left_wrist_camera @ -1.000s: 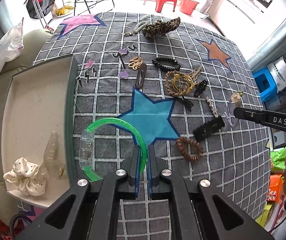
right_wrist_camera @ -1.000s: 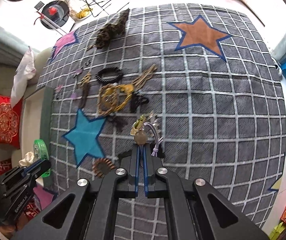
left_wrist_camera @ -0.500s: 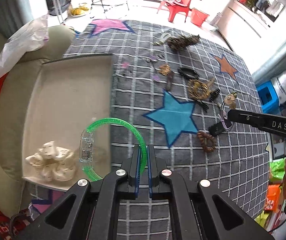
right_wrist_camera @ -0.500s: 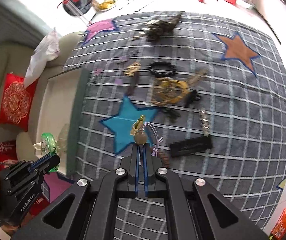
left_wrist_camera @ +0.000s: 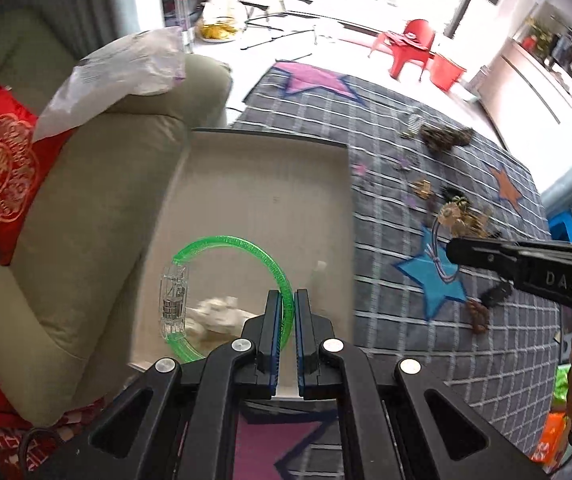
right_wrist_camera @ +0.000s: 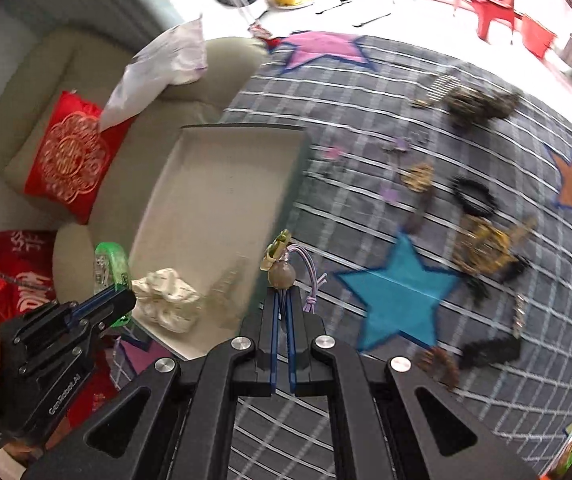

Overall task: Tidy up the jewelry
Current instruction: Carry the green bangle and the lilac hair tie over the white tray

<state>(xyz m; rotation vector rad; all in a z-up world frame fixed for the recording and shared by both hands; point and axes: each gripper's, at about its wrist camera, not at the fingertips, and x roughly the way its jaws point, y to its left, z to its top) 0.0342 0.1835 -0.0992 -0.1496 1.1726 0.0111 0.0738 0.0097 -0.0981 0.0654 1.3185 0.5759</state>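
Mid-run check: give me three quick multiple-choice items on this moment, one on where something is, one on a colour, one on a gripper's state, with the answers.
1. Where does the white scrunchie lie?
A. in the tray
B. on the blue star
C. on the sofa arm

2. What colour is the bangle in the left gripper?
A. red
B. green
C. black

3. How does the right gripper stand?
A. wide open, nothing in it
B. shut on the bead charm
C. shut on a black hair clip

Answers: 1 A, it rests on the tray's pale floor near its close end. 2 B, a clear green ring passes between the pads. 3 B, the jaws pinch the charm's cord, with the bead and its loops just past the tips.
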